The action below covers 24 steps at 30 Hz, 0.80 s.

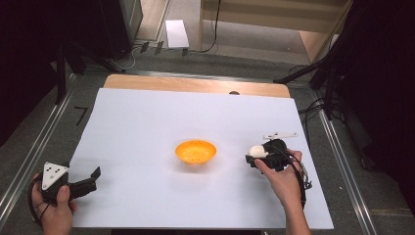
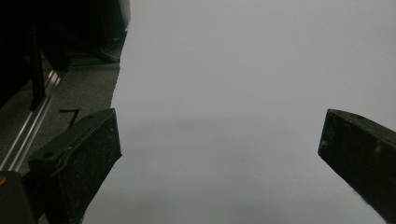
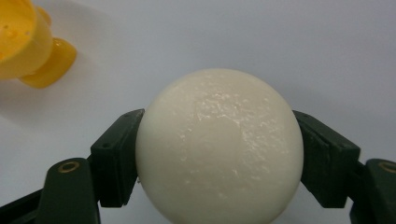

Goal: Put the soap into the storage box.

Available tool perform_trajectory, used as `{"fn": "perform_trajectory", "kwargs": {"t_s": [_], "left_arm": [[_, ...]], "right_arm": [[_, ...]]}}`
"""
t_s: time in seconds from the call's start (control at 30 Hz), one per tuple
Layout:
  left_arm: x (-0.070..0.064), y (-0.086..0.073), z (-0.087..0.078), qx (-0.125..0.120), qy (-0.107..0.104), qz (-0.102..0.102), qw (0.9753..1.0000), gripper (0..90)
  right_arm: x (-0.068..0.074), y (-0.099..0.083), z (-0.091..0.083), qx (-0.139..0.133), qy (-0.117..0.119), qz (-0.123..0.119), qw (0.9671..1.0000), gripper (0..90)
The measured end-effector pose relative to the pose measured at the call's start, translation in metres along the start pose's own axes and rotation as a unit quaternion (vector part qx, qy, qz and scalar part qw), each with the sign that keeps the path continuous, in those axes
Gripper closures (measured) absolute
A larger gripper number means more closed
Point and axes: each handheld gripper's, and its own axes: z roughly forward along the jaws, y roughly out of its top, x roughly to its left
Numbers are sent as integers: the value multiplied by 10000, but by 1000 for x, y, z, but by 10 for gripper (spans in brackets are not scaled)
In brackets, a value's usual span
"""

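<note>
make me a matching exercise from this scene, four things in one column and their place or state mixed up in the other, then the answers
Things:
1. left gripper
2. right gripper
3. orange bowl
4. white ball

Place or state:
A. empty, in the middle of the white sheet
B. clamped between two black jaws
C. open, holding nothing
D. shut on a round object, right of the bowl

Pairs: 1-C, 2-D, 3-A, 4-B

In the right gripper view the ball [image 3: 219,147] is cut off at the bottom edge, and the bowl [image 3: 21,42] by the top-left corner.
</note>
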Motion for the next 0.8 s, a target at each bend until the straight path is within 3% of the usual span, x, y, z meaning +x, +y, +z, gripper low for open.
{"fn": "perform_trajectory", "kwargs": {"t_s": [0.8], "left_arm": [[0,0,0,-15,-5,-23,10000,0]], "right_arm": [[42,32,-3,34,347,-591,9976,252]]}}
